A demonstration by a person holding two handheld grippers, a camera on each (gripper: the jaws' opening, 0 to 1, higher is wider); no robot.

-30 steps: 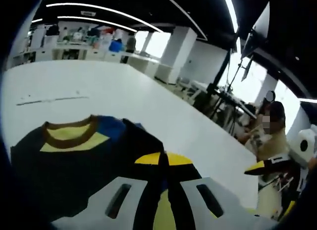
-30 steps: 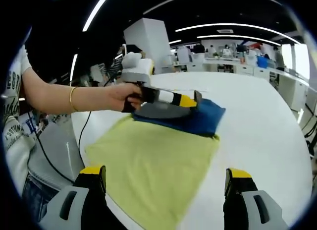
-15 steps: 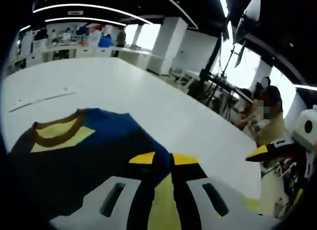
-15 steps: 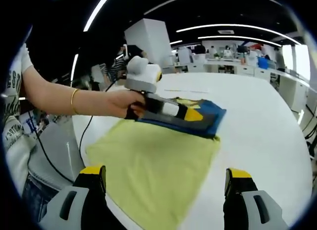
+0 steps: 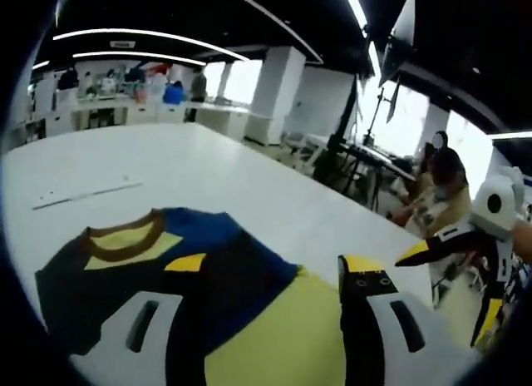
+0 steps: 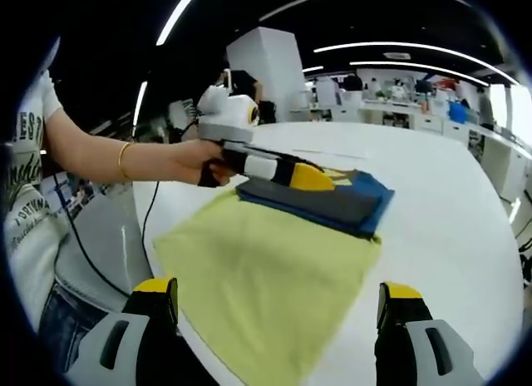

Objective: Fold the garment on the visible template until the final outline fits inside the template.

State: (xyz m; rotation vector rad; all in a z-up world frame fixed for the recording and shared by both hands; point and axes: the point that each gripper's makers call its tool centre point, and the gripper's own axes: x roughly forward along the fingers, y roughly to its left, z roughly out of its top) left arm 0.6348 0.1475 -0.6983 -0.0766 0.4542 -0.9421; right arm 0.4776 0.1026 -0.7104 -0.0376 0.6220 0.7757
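White tabletop (image 6: 465, 203) in a big open office, and the blue garment (image 6: 332, 205) is seen folded small at the far end of the yellow template (image 6: 266, 278). Left gripper (image 5: 266, 274) is spread wide just above it, nothing pinched; right gripper (image 6: 278, 299) is held apart too. Looks pretty much done, maybe one final tidy-up.

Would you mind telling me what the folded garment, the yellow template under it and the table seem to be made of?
The garment looks like soft matte knit fabric: it folds flat, and its collar appears ribbed. The yellow template seems to be a thin matte cloth or felt sheet, with a slightly wavy edge. The table looks like a hard, smooth white top, probably laminate, with a faint sheen.
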